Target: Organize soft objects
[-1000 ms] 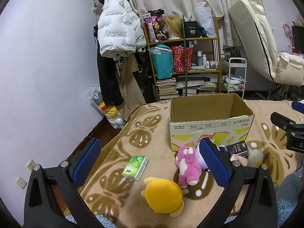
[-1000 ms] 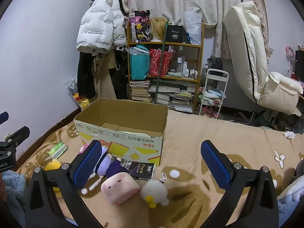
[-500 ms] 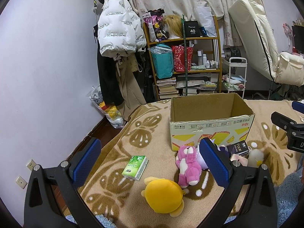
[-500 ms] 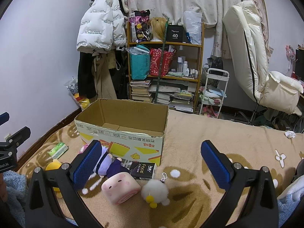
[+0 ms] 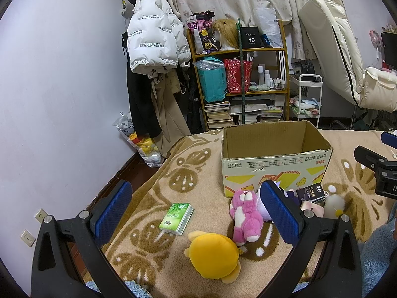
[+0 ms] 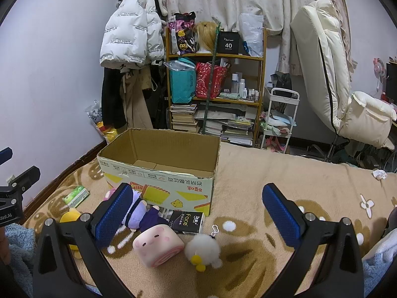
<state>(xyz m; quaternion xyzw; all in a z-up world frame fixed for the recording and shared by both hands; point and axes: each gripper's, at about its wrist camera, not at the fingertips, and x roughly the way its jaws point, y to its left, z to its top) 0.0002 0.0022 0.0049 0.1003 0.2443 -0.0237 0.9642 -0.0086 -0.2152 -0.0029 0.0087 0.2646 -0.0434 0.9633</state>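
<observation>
Left wrist view: nothing has moved since a second ago. Your left gripper (image 5: pixel 196 211) and right gripper (image 6: pixel 196 211) jaws stay wide open, empty. Yellow plush (image 5: pixel 213 257) waits at 6 o'clock; box (image 5: pixel 275 166) still empty.

**Lighting and picture quality, both wrist cams**

Soft, even indoor light is filling the room, seemingly from overhead, so shadows are staying faint, just small dark patches under the toys. No harsh glare is showing. Fisheye bending is curving the wall (image 5: pixel 62 99) and curtain (image 6: pixel 235 0) hard toward the edges, and black corners are framing both views. Focus is looking decently sharp throughout, with colours running a bit cool.
</observation>
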